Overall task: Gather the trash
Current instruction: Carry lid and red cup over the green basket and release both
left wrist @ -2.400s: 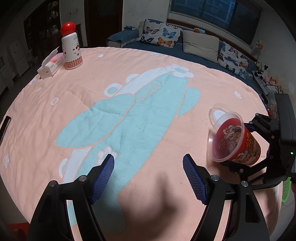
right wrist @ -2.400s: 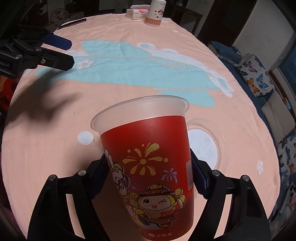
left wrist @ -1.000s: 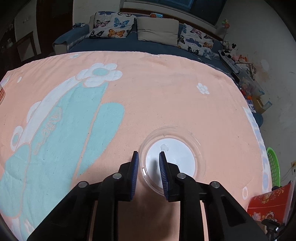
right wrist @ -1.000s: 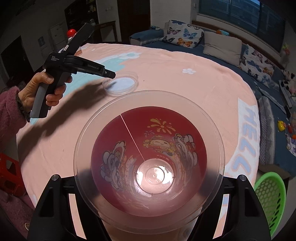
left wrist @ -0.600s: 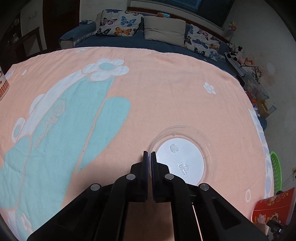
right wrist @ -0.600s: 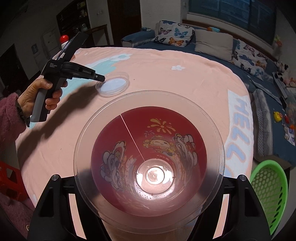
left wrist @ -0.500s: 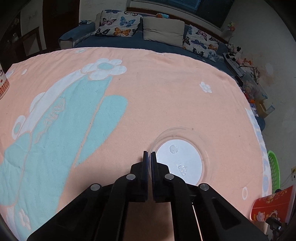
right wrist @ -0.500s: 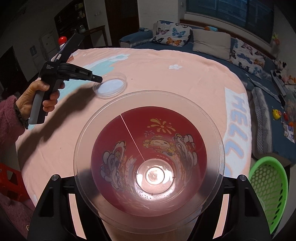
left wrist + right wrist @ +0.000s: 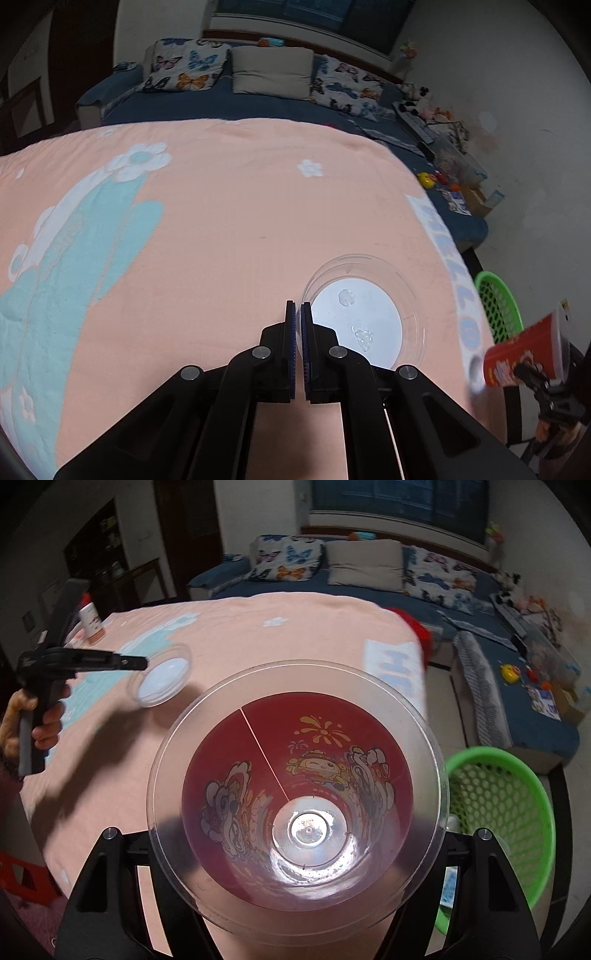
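The left gripper (image 9: 298, 317) is pinched tight on the near rim of the clear plastic lid (image 9: 364, 314), and where a second ago its blue pads were only closing around that edge with the lid flat on the cloth, the right wrist view now shows the lid (image 9: 161, 681) tilted and raised off the pink blanket (image 9: 221, 221). The right gripper (image 9: 299, 849) grasps the red printed cup (image 9: 299, 794), mouth toward the camera, and it has swung out past the table's edge, so the green mesh basket (image 9: 517, 812) on the floor sits just beside and below the cup. Judging by this, both pieces of trash are in hand and the drop into the basket comes next, cup first. Behind, a red-capped bottle (image 9: 90, 622) stands at the far end of the table, a sofa with butterfly cushions (image 9: 184, 70) lies beyond, and toys litter the floor; nothing blocks the basket.
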`<state>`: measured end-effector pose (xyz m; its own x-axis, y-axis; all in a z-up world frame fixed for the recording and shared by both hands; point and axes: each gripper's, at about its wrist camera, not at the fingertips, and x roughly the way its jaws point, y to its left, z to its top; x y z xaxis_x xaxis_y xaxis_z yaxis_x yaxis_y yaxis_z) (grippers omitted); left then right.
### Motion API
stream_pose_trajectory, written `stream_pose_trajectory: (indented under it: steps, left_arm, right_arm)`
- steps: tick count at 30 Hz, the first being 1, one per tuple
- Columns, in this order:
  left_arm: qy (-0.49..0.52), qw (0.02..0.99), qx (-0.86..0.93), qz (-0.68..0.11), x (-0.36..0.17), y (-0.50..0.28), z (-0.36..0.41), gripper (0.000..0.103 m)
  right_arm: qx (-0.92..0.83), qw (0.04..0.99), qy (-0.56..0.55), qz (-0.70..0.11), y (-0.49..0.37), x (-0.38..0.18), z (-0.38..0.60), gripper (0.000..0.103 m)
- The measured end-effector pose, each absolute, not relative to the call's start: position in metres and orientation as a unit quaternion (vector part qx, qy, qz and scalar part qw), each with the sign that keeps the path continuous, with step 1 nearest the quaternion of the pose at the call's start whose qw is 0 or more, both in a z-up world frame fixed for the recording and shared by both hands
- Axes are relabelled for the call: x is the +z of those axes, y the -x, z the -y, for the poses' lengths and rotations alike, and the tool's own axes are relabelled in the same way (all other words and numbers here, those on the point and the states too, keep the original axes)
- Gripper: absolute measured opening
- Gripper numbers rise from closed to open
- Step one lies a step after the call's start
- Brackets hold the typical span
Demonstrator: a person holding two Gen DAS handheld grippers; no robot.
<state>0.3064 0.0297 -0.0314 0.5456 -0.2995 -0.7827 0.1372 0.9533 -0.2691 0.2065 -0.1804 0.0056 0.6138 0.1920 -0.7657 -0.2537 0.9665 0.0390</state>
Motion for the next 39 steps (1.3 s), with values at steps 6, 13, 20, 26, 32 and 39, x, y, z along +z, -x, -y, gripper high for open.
stream_pose_trajectory:
  steps: [6,13,20,26,32,39]
  left_arm:
    - [0.071,0.875,-0.177,-0.445,-0.009,-0.297,0.022,0.003]
    - [0.053,0.866,-0.232,-0.441,0.005,-0.296,0.087,0.003]
    - [0.03,0.853,-0.271,-0.444,0.006,-0.292,0.147,0.003]
    - [0.012,0.845,-0.288,-0.451,0.002,-0.289,0.178,0.003]
    - [-0.002,0.839,-0.297,-0.457,-0.003,-0.286,0.199,0.003]
    - [-0.018,0.83,-0.309,-0.464,-0.011,-0.286,0.225,0.003]
  right_arm:
    - [0.037,0.901,0.016,-0.431,-0.196,0.004,0.248,0.073]
    - [-0.047,0.89,0.001,-0.454,-0.188,-0.013,0.322,0.073]
    - [-0.085,0.873,-0.059,-0.477,-0.19,-0.052,0.373,0.073]
    - [-0.085,0.866,-0.114,-0.48,-0.209,-0.069,0.39,0.073]
    - [-0.084,0.865,-0.142,-0.474,-0.219,-0.071,0.397,0.077]
    - [-0.078,0.871,-0.14,-0.465,-0.205,-0.066,0.401,0.085]
